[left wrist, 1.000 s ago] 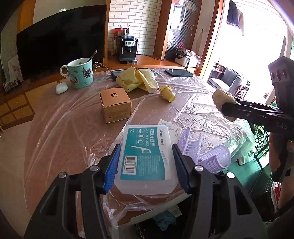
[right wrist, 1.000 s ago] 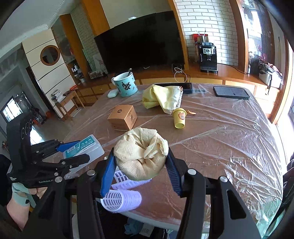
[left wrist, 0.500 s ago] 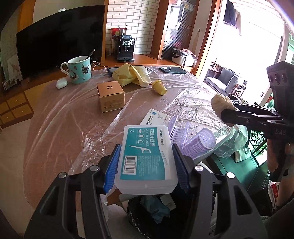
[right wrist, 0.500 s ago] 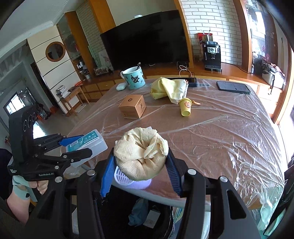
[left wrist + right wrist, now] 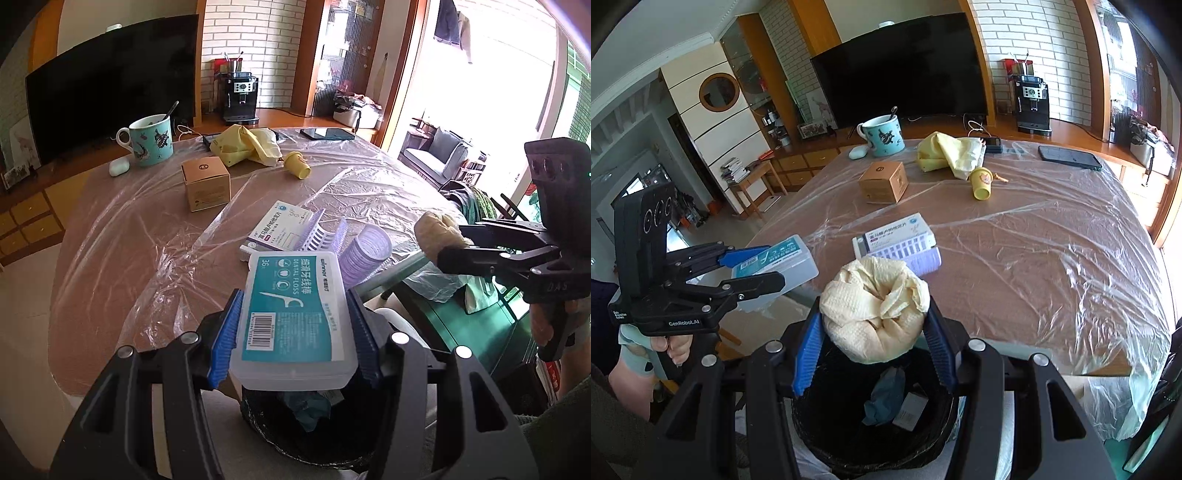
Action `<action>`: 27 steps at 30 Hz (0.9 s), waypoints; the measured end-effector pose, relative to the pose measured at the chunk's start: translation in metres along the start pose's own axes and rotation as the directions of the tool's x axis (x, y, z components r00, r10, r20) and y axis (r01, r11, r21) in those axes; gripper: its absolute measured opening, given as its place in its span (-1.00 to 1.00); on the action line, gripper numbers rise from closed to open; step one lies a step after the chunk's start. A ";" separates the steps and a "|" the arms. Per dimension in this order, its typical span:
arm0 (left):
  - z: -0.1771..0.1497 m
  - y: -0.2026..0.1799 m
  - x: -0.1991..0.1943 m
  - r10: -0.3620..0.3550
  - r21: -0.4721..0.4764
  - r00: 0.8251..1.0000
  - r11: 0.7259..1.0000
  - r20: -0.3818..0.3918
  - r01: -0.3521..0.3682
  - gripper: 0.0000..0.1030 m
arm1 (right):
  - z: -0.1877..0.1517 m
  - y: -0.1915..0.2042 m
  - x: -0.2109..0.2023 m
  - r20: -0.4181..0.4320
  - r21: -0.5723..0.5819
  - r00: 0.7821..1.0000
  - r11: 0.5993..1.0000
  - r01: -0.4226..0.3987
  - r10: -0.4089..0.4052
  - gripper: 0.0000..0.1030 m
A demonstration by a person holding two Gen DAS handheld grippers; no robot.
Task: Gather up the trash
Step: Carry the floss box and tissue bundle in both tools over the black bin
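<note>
A clear plastic sheet covers the brown worktop (image 5: pixel 1052 266), which stands before a television (image 5: pixel 905 70) and brick wall. The black bin (image 5: pixel 849 435) below its near edge is partly hidden by the tools; its contents are hard to make out. The left tongs (image 5: pixel 295 332) clamp a teal-labelled dental floss box (image 5: pixel 291 317) and the right tongs (image 5: pixel 873 343) a crumpled cream paper towel (image 5: pixel 875 314), both held above the bin.

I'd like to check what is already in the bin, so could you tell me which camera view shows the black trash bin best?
The right wrist view: the trash bin opens below the right gripper holding the crumpled paper wad, showing its rim and contents. The left wrist view shows only part of it, behind the left gripper gripping the dental floss box.
</note>
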State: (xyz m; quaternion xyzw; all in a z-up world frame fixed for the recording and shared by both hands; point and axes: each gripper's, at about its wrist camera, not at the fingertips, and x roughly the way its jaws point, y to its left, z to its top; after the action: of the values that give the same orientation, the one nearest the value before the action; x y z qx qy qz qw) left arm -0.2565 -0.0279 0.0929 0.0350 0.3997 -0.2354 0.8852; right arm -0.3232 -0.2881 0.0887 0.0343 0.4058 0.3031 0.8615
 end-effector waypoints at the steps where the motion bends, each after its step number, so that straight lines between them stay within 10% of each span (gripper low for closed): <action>1: -0.002 -0.001 0.000 -0.002 0.002 1.000 1.000 -0.004 0.002 0.08 | -0.002 0.001 0.000 -0.004 -0.002 1.000 1.000 0.001 -0.001 0.00; 27: -0.045 -0.025 0.017 -0.028 0.047 0.991 0.998 -0.133 0.034 0.08 | -0.051 0.004 0.025 -0.160 -0.041 0.987 0.999 0.026 -0.032 0.00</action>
State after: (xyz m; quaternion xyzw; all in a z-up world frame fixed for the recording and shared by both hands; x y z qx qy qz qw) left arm -0.2891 -0.0458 0.0533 0.0663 0.4522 -0.2562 0.8517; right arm -0.3501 -0.2803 0.0387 -0.0130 0.4685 0.3003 0.8308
